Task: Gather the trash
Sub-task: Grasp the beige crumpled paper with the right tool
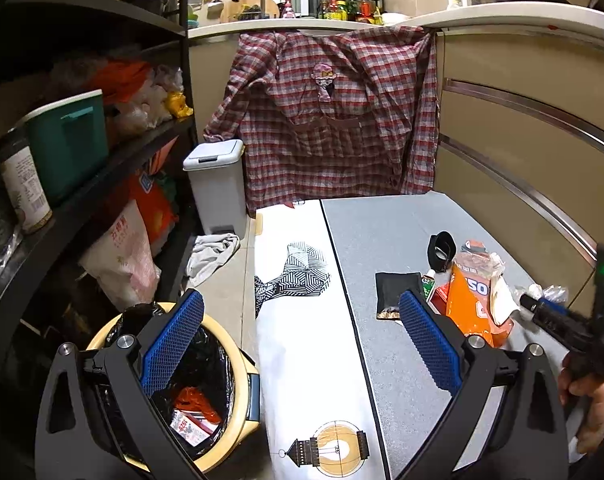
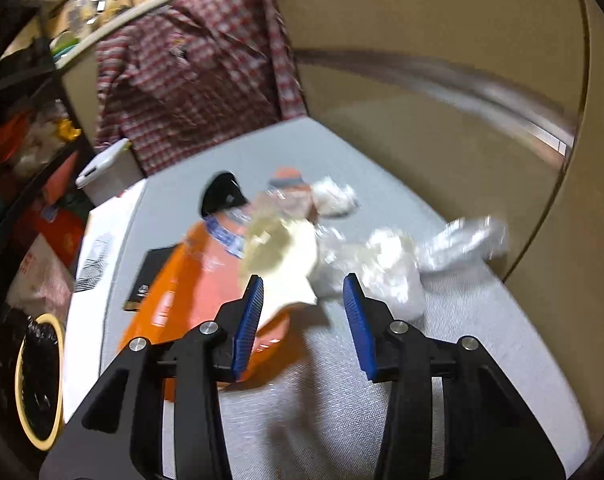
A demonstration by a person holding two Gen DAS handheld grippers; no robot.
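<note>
A pile of trash lies on the grey table (image 1: 382, 232): an orange snack bag (image 1: 476, 304) (image 2: 189, 280), a flat black packet (image 1: 394, 292) (image 2: 149, 276), cream paper (image 2: 281, 256), crumpled white tissue (image 2: 390, 264) and a clear wrapper (image 2: 466, 240). My right gripper (image 2: 303, 280) is open just short of the pile, its tips either side of the cream paper's edge, pads not pressing. The view is blurred. It shows at the left wrist view's right edge (image 1: 528, 303), held by a hand. My left gripper (image 1: 299, 298) is wide open and empty, above the round bin (image 1: 97, 332) and the table's near edge.
The cream-rimmed bin with a black liner (image 2: 21, 380) stands on the floor left of the table and holds some wrappers. A white printed cloth (image 1: 297, 320) covers the table's left strip. A white pedal bin (image 1: 217, 192), a plaid shirt (image 1: 334, 112) and cluttered shelves (image 1: 81, 208) lie beyond.
</note>
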